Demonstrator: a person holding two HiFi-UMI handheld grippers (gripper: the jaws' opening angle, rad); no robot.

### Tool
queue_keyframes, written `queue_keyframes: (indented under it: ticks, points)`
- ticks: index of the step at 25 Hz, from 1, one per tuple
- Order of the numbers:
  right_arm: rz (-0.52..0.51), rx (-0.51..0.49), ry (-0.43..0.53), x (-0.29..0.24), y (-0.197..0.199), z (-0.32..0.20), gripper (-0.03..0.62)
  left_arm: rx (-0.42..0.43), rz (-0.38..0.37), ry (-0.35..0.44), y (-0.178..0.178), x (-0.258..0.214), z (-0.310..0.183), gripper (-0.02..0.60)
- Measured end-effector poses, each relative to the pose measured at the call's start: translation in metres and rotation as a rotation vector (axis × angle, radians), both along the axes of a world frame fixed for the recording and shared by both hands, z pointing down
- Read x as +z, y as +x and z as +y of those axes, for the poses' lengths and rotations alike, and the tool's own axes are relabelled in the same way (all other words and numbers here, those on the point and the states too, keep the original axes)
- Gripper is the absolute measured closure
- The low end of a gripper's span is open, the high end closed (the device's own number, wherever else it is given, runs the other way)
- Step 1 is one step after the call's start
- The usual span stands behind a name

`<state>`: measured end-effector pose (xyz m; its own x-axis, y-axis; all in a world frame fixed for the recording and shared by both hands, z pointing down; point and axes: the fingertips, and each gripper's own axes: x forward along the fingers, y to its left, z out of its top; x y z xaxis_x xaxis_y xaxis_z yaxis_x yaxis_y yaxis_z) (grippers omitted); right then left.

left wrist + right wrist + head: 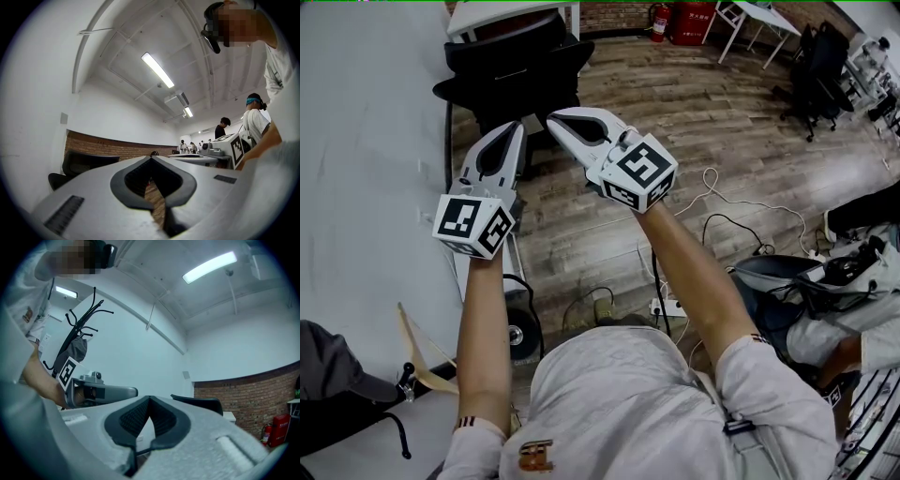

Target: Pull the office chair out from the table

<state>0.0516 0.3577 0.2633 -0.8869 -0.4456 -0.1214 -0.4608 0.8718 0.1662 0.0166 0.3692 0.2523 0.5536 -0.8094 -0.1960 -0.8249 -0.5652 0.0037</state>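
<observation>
A black office chair [511, 70] stands at the top left of the head view, against a white table [492, 13]. Both grippers are held up side by side in front of it, apart from it, and point toward it. My left gripper [515, 129] is shut with nothing in it, and so is my right gripper [554, 119]. The left gripper view shows its closed jaws [151, 159], the chair [79, 165] low at the left and the right gripper [228, 149]. In the right gripper view the closed jaws [149, 400] sit before the chair back [202, 404] and the left gripper [99, 392].
A large white tabletop [366, 187] runs along the left. Cables and a power strip [666, 307] lie on the wooden floor. Red fire extinguishers [661, 21] stand at the far wall. Another black chair [816, 80] and a seated person [853, 314] are at the right.
</observation>
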Motion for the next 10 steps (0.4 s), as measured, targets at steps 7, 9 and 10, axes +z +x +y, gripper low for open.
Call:
queue_keyframes:
  ticks: [7,9,10]
  points:
    - [-0.003,-0.004,0.001,-0.0003,-0.0041,-0.0004,0.594,-0.011,0.006,-0.014,-0.0053,-0.0004,0.0007,0.581]
    - [-0.004,-0.006,0.002,-0.0020,-0.0029,0.0014,0.594,-0.015,0.007,-0.023,-0.0036,-0.0035,0.0031,0.581]
    - [-0.005,-0.006,0.002,-0.0029,-0.0024,0.0020,0.594,-0.017,0.007,-0.027,-0.0029,-0.0048,0.0040,0.581]
